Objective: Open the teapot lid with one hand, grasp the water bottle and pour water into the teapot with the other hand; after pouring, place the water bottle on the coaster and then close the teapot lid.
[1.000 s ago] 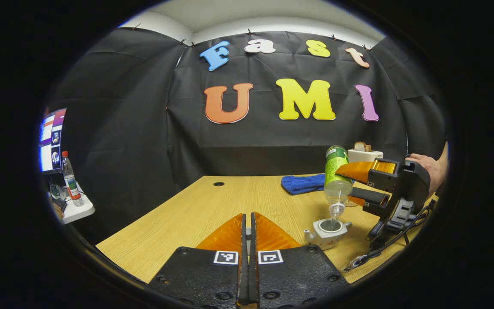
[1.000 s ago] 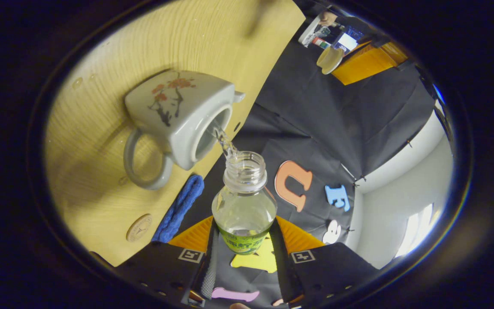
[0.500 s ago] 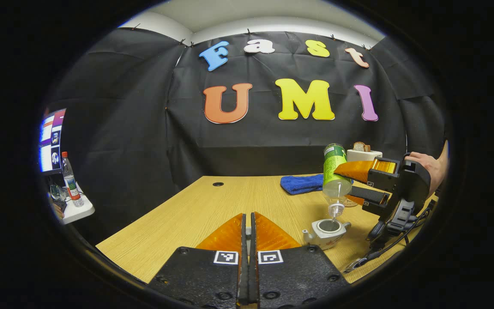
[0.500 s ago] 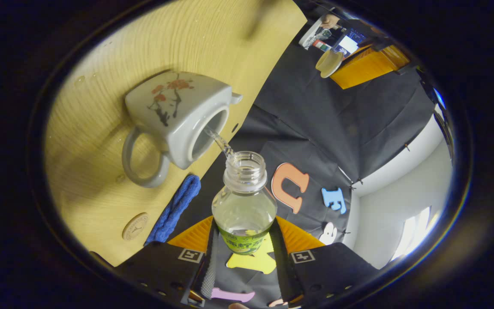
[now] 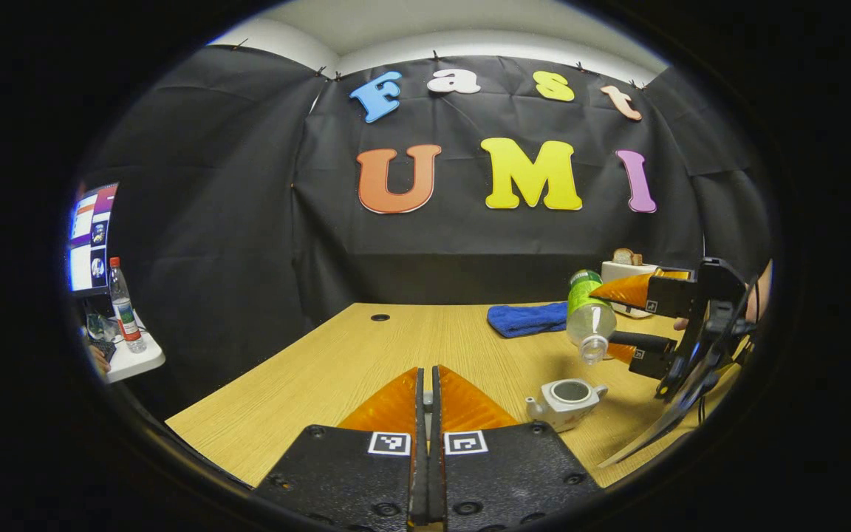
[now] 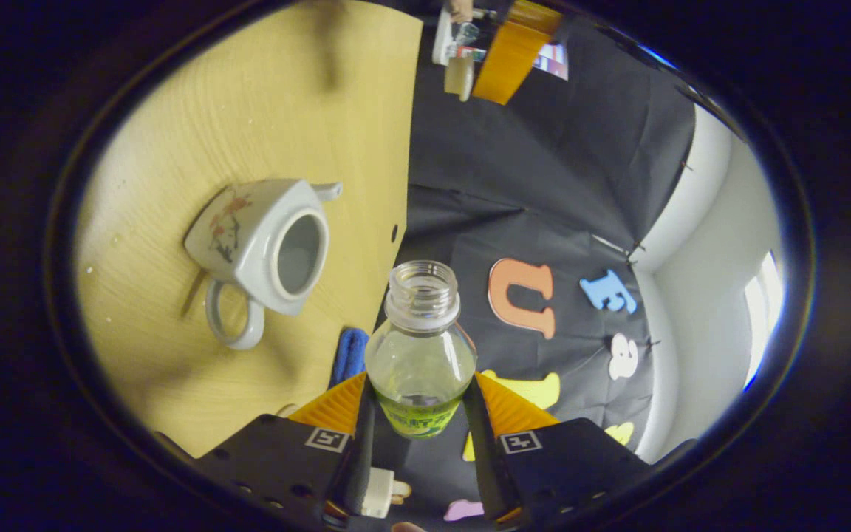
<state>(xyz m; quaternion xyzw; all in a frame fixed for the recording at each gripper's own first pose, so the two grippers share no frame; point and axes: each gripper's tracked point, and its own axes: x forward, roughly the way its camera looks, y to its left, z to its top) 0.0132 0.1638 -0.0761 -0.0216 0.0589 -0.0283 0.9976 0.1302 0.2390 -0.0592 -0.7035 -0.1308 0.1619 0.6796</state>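
The right gripper [image 6: 417, 436] is clamped on the clear plastic water bottle with a green label [image 6: 419, 362], its 2 fingers pressing the label band from either side. The bottle has no cap, and its open neck points away from the camera. In the left gripper view the same bottle [image 5: 589, 316] hangs tilted in the air, mouth down and toward the teapot, held by the right gripper [image 5: 621, 318] above the far right part of the light wooden table [image 5: 366, 355]. No water runs from the mouth.

The small white ceramic teapot with a red blossom print [image 6: 259, 247] stands upright on the table with its top opening uncovered, the looped handle [image 6: 227, 325] on one side and the short spout [image 6: 326, 191] on the other. In the left gripper view the teapot [image 5: 567, 401] sits below the bottle mouth and apart from it.

The left gripper [image 5: 429, 414] is closed, its 2 fingers nearly touching with a thin object between them. From the right gripper view, the left gripper [image 6: 479, 70] appears far off, gripping what seems to be the pale round teapot lid [image 6: 459, 74], though it is small and hard to make out there.

A folded blue cloth [image 5: 527, 319] lies on the table behind the bottle, and a white toaster with bread [image 5: 621, 267] stands farther back.
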